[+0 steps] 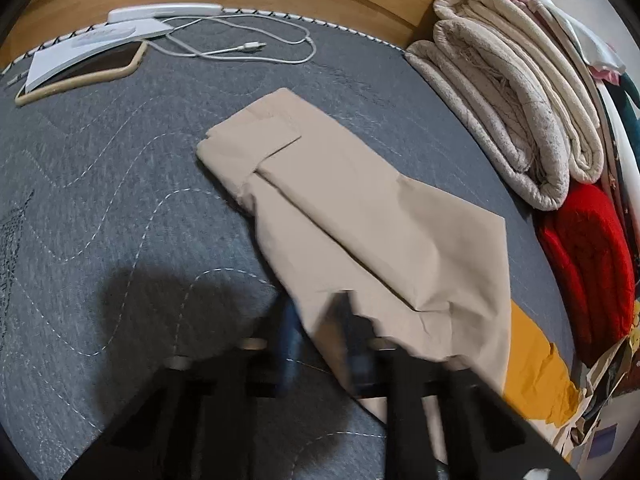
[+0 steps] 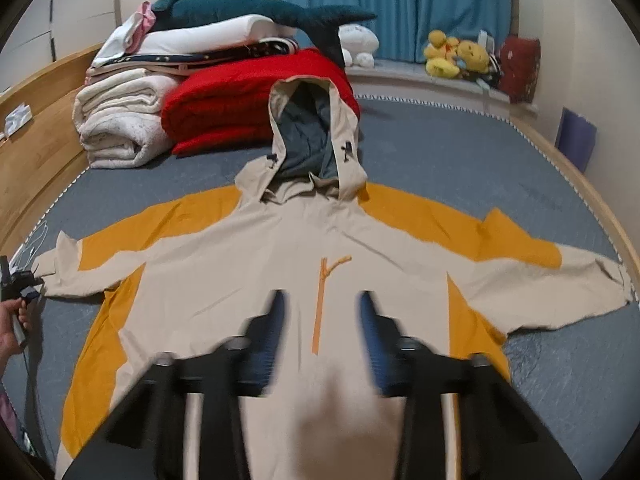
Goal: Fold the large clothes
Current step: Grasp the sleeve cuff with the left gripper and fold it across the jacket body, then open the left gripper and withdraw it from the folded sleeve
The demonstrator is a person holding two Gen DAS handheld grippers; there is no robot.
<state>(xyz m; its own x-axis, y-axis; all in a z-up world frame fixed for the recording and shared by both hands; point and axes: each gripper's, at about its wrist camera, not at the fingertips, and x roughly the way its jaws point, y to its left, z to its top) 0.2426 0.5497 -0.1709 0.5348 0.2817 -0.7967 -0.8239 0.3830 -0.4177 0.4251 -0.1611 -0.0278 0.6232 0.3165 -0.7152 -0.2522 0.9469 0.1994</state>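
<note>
Lies face-up and spread flat on the grey mattress (image 2: 460,160): one beige-and-orange jacket (image 2: 248,280), hood (image 2: 312,136) pointing towards the far bedding pile. Left gripper (image 1: 318,328): clamped narrow on the cuff end of the sleeve (image 1: 360,200), cloth pinched between the pads. Right gripper (image 2: 324,312): jaws apart above the chest panel either side of the orange zipper (image 2: 320,300), nothing pressed between the pads. Risks, as judged: thin hold at the cuff edge, so likely to slip out under a fast pull; dragging the sleeve instead of lifting it probably skews the whole body and wrinkles the front; sweeping it low towards the headboard may snag the cable (image 1: 240,46) or nudge the phone (image 1: 80,76); closing the right jaws on the top layer alone would separate front from back and spoil the fold line; pinching the zipper pull may twist the panel. Count: one jacket, two sleeves, one hood, one zipper, two dark toggles (image 2: 346,148), two grippers, one visible hand (image 2: 8,332), one phone, one cable, one red quilt (image 2: 232,108), one plush shark (image 2: 248,10). Yellow plush toys on the far ledge: too small to count.
</note>
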